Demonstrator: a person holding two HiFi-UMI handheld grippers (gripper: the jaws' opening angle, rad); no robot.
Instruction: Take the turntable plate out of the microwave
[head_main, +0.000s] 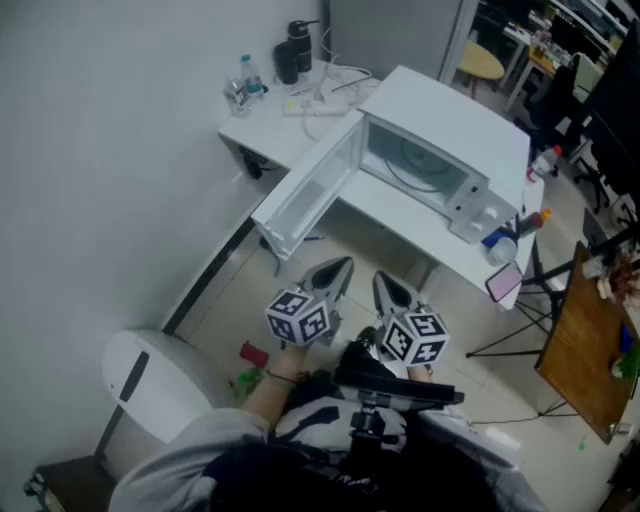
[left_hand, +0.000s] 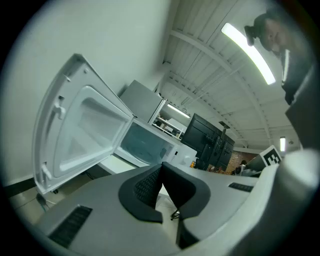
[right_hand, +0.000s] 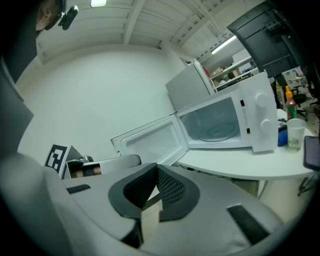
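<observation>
A white microwave (head_main: 440, 150) stands on a white table (head_main: 395, 215) with its door (head_main: 305, 190) swung wide to the left. The round glass turntable plate (head_main: 415, 165) lies flat inside the cavity and shows in the right gripper view too, turntable plate (right_hand: 220, 131). Both grippers hang close to the person's body, well short of the table. My left gripper (head_main: 338, 268) is shut with nothing between its jaws, and so is my right gripper (head_main: 390, 288). In the left gripper view the open door (left_hand: 80, 135) fills the left side.
A white bin (head_main: 150, 380) stands at lower left on the floor. Bottles and cables (head_main: 290, 70) sit on the table's far end. A cup, bottle and phone (head_main: 505, 270) lie right of the microwave. A wooden table (head_main: 585, 340) and a stand are at right.
</observation>
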